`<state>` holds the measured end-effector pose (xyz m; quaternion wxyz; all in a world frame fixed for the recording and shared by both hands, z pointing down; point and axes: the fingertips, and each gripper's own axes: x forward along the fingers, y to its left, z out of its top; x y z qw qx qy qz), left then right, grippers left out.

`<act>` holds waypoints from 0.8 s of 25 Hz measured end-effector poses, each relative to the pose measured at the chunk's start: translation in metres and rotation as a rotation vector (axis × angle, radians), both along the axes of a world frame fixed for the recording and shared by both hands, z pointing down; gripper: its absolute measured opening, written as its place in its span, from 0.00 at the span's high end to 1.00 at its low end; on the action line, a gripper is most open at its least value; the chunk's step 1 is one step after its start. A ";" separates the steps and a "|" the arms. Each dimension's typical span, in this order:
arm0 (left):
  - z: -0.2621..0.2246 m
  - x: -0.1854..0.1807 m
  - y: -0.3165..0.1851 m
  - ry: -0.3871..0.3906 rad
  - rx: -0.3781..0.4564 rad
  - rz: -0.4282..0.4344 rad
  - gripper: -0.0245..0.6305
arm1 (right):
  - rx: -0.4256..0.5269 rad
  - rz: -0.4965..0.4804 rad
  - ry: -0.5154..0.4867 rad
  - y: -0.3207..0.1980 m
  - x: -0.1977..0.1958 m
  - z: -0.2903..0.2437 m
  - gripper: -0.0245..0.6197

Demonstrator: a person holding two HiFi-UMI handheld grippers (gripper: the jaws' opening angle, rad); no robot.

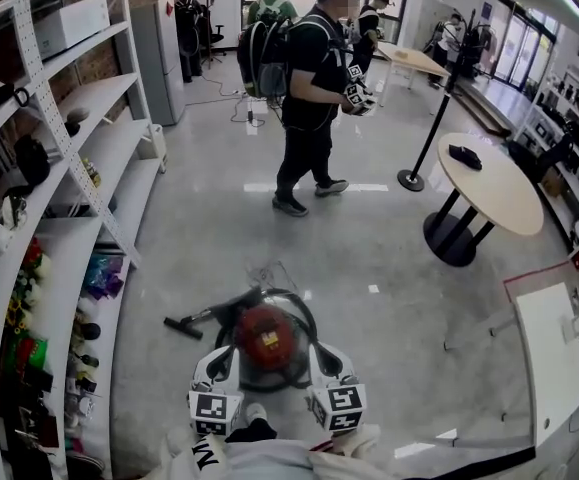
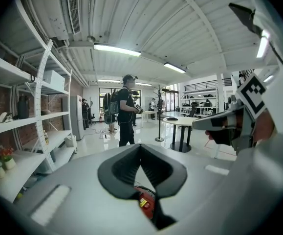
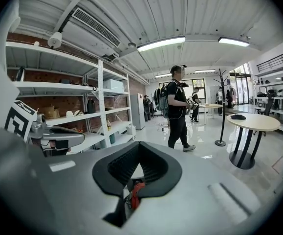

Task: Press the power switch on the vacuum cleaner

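On the grey floor just ahead of the two grippers sits the vacuum cleaner (image 1: 266, 336), a squat canister with a rounded red top, a small yellow label and a dark lower body. A dark hose (image 1: 291, 297) arcs over its far side, and a wand runs off to the view's left, ending in a flat nozzle (image 1: 181, 325) that points toward the shelving (image 1: 69, 258). The wand gives the machine its long line, left to right across the head view; the canister itself looks nearly round, so its own facing is unclear (no switch can be picked out).

The left gripper (image 1: 221, 360) and right gripper (image 1: 321, 358) flank the canister on its near side, close to it, both aimed forward. Each gripper view shows its black pads closed together at the tips with nothing held. Only a sliver of red appears through the gap behind them (image 2: 145, 199) (image 3: 135, 194), whereas the head view shows the whole machine. The gripper views look level across the room to a standing person (image 3: 176, 106) and a round table (image 3: 252, 122).
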<state>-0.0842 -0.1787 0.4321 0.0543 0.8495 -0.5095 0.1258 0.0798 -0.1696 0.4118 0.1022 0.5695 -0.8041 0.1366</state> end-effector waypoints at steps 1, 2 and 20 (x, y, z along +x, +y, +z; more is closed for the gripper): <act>0.003 -0.003 -0.005 0.003 0.008 0.006 0.96 | -0.001 0.004 0.002 -0.004 -0.002 0.000 0.96; 0.005 -0.006 -0.009 0.006 0.013 0.008 0.96 | -0.001 0.006 0.005 -0.007 -0.006 0.000 0.96; 0.016 -0.027 -0.040 0.033 -0.055 0.044 0.96 | -0.026 0.034 0.042 -0.037 -0.033 0.007 0.96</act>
